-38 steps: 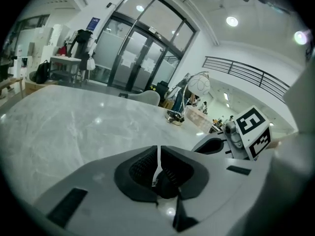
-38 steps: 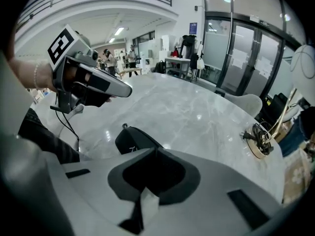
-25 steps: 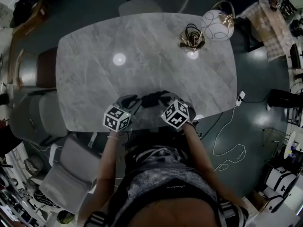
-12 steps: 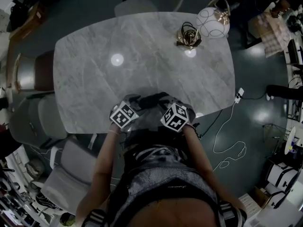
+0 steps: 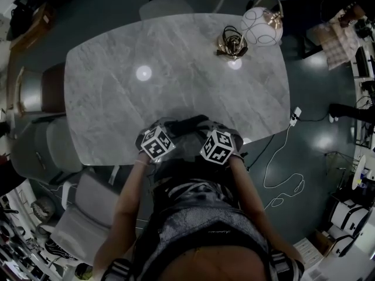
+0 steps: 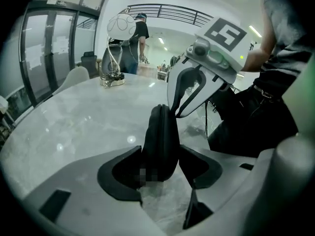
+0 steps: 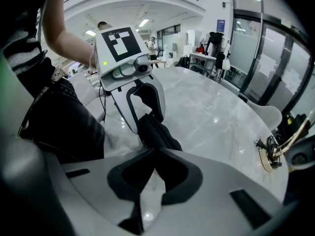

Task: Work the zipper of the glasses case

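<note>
From the head view, a grey marble-topped oval table [image 5: 117, 98] bears a white globe lamp on a gold base [image 5: 258, 28] at its far corner. Well apart from the lamp, at the table's opposite edge, lies the black zip-up glasses case [image 5: 188, 123]. The left gripper [image 5: 170, 127] and right gripper [image 5: 208, 127] close in on the case from either side, and their marker cubes cover its near part. Grey chairs [image 5: 58, 145] stand on the side of the table away from the lamp. In the left gripper view the glasses case [image 6: 160, 136] stands on edge, lamp [image 6: 120, 33] far behind it. The left gripper's fingers [image 6: 120, 173] are spread wide with the case between them, not squeezing it. The right gripper [image 6: 176, 113] meets the case's upper far edge. In the right gripper view, the lamp's base [image 7: 268, 154] is off to the side. The right gripper [image 7: 155, 156] has its fingers pressed together, pinching the near end of the case [image 7: 155, 132]; the zipper pull is too small to make out.
</note>
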Demonstrator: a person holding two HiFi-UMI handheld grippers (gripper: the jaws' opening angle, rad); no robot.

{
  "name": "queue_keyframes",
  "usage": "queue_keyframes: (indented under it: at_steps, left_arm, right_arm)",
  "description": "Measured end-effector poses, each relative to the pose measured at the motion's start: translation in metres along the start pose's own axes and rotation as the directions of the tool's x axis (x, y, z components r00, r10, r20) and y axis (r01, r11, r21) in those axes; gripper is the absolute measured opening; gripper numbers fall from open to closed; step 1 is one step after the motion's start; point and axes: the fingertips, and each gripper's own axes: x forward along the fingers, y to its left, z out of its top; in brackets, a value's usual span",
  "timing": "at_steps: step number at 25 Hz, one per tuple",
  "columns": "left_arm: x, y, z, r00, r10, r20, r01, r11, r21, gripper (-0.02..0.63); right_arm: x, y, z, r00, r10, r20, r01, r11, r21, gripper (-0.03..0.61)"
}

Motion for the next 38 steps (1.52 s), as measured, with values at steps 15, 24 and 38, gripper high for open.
queue_keyframes:
  at_steps: [15,24,38]
  left_arm:
    - [0.0,0.005,-0.002,0.993,0.095,-0.062,-0.083,0.981,0.174,0.239]
    - [-0.002,0.003,-0.002,0.992,0.121,-0.026,-0.117,0.986,0.116,0.239]
    - [-0.05,0.018,-0.024,0.89,0.006,0.455,0.359,0.605,-0.711,0.169]
  right_arm:
    - [0.042,-0.003,0.021,0.987,0.055,-0.152,-0.108,0.925,-0.365,0.323]
    - [0.07,0.006,0.013,0.973,0.061,-0.224,-0.16,0.876,-0.455,0.322]
    - [0.072,0.012,0.013,0.982,0.05,-0.183,-0.132,0.873,-0.469,0.321]
